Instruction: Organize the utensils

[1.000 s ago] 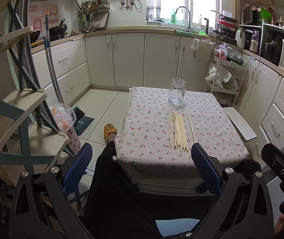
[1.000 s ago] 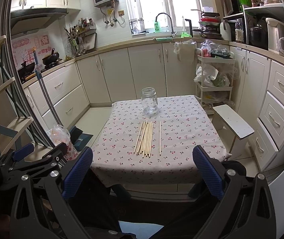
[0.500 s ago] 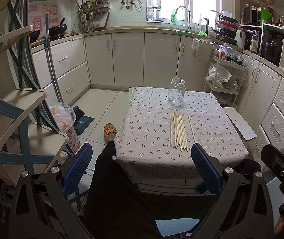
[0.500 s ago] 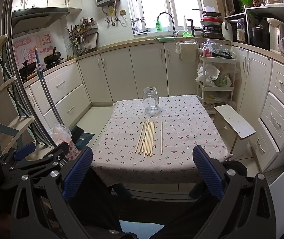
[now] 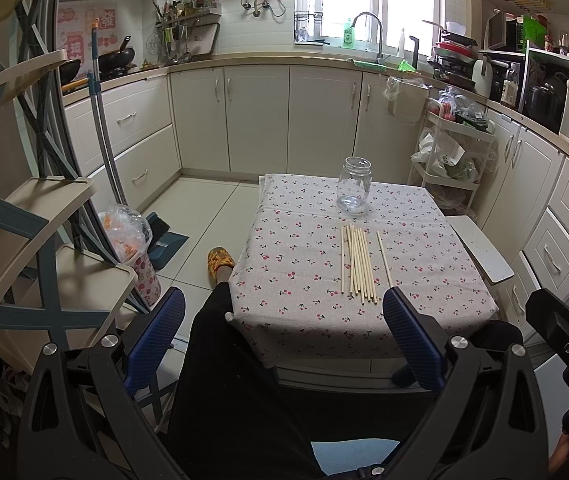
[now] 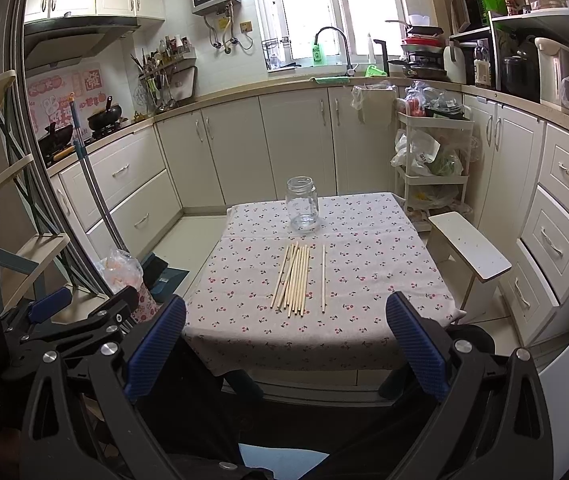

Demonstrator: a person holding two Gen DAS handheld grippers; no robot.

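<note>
The chopsticks [image 6: 298, 278] are laid in the middle of the worktop [image 6: 384, 264], just below the glass jar [image 6: 302, 210]. Both claws, left claw [image 5: 282, 338] and right claw [image 6: 284, 340], are spread wide and nothing is held. The thin sticks could be rolled apart, or the jar tipped over, if bumped.

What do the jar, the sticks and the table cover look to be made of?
Jar: clear glass, see-through with glints, empty. Chopsticks: pale, matt bamboo or wood, thin and uniform; which one is unclear. Tablecloth: matt fabric with a small cherry print, draping over the edge.
</note>
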